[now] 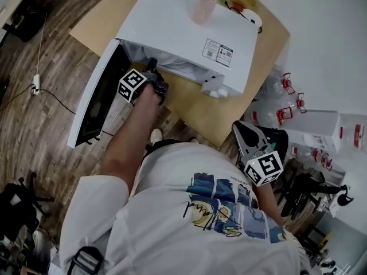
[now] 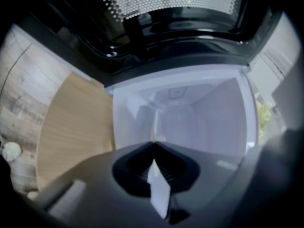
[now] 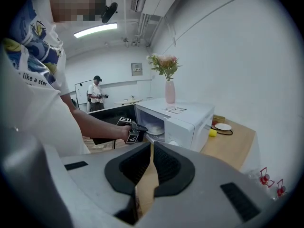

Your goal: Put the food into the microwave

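Note:
The white microwave (image 1: 189, 33) stands on a wooden table (image 1: 198, 110) with its door (image 1: 94, 105) swung wide open to the left. In the right gripper view a white plate (image 3: 154, 128) lies inside the cavity. My left gripper (image 1: 153, 67) is at the cavity's mouth, and its jaws are shut with nothing between them. The left gripper view looks straight into the white cavity (image 2: 190, 113), with the left gripper (image 2: 154, 145) tips meeting. My right gripper (image 1: 241, 129) hangs back by my body, off the table's near corner. The right gripper (image 3: 152, 144) is shut and empty.
A pink vase (image 1: 205, 7) with flowers stands on top of the microwave. Behind it on the table is a small plate (image 3: 222, 126) and a yellow fruit (image 3: 212, 132). Water bottles (image 1: 281, 113) with red handles crowd the floor at right. Another person (image 3: 96, 96) stands far back.

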`<state>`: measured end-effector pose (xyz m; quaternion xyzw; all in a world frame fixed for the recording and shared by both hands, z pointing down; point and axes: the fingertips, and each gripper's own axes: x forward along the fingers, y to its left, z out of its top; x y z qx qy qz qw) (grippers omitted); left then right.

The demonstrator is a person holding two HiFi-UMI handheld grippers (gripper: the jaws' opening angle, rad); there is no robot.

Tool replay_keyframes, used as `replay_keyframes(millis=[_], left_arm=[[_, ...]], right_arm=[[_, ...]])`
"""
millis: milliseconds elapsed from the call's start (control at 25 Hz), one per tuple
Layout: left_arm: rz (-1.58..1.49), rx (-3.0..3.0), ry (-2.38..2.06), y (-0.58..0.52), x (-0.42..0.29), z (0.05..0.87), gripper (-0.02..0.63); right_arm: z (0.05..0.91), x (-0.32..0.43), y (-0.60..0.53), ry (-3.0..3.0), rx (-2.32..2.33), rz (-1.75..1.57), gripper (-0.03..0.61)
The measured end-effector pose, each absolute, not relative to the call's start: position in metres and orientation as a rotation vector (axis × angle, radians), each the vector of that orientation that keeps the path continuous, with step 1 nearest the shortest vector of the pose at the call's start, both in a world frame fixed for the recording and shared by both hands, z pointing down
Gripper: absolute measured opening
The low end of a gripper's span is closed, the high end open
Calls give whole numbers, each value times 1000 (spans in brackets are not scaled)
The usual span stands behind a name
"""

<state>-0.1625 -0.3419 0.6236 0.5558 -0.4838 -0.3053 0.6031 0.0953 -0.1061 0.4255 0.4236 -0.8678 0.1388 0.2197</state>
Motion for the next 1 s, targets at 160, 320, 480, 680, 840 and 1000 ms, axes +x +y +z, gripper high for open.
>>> replay_keyframes(millis=[160, 320, 480, 680, 840, 1000], left_arm=[[-639, 1294, -1149, -344, -161, 628, 18], [-540, 1343, -1209, -346, -159, 630, 29], [-387, 1430, -1304, -348, -160, 627, 48], [-233, 1502, -1416, -349, -160, 623, 71], [-107, 1546, -1510, -348, -161, 622, 126], [-61, 1564, -1551, -347, -162, 623, 145]], right_arm=[[426, 95, -103, -2388, 1192, 396, 21], [427, 95, -103, -2391, 1202, 391, 21], [426, 94, -102, -2393, 1207, 399, 21], [428, 96, -97, -2387, 1210, 414, 21], [427, 103, -96, -2387, 1213, 413, 21], [426, 112, -95, -2390, 1220, 413, 21]])
